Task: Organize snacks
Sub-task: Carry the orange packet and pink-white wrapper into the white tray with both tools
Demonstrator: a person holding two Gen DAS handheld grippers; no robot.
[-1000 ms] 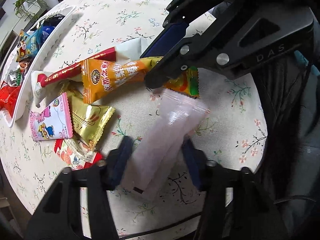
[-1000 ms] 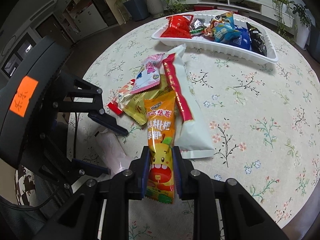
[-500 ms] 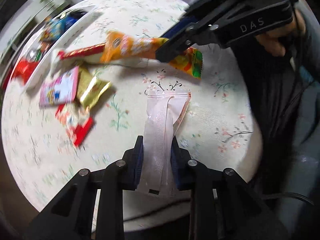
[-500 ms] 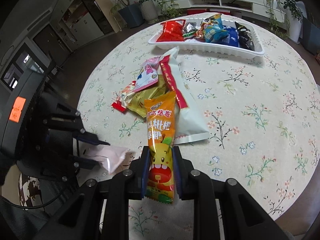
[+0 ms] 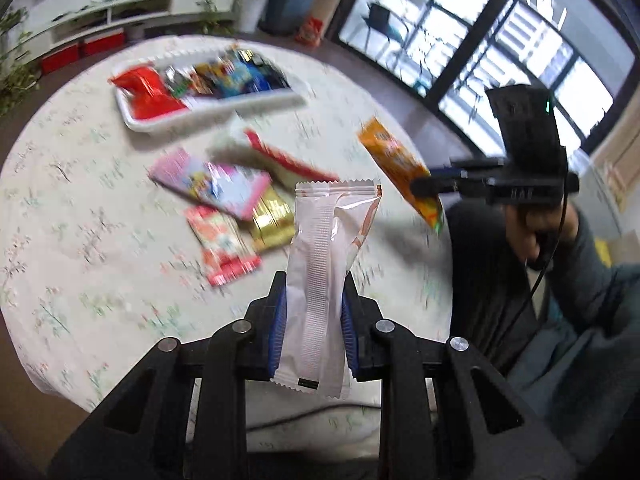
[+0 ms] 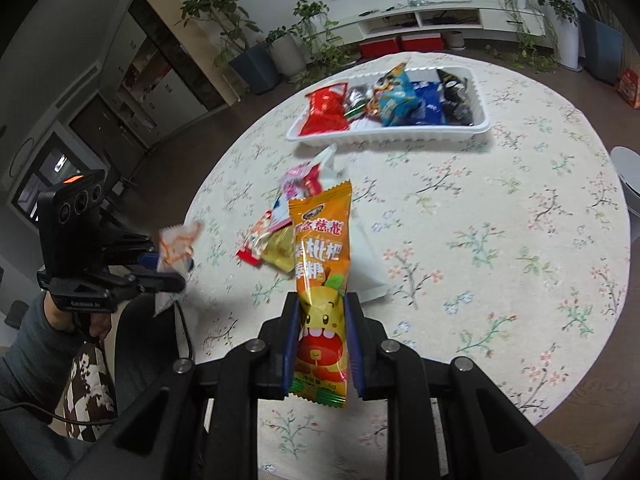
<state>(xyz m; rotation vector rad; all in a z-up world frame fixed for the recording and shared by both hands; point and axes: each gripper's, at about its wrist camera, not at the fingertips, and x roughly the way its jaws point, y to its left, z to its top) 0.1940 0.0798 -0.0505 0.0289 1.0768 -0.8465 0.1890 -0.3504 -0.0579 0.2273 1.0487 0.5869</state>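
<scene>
Lifted clear of the tablecloth since a second ago, a pale pink packet (image 5: 320, 280) is now held upright in the left gripper (image 5: 314, 320), whose jaws are clamped on its lower half. Just to the right, an orange snack packet (image 6: 320, 280) is pinched the same way by the right gripper (image 6: 322, 344) and is carried above the floral table (image 6: 500, 240). Both packets are gripped low, so a limp upper half could be folded or dragged across the loose packets (image 5: 224, 196) left mid-table. Farther off, the white tray (image 6: 400, 133) is already crowded, and a packet could be dropped on its rim or spilled over.
</scene>
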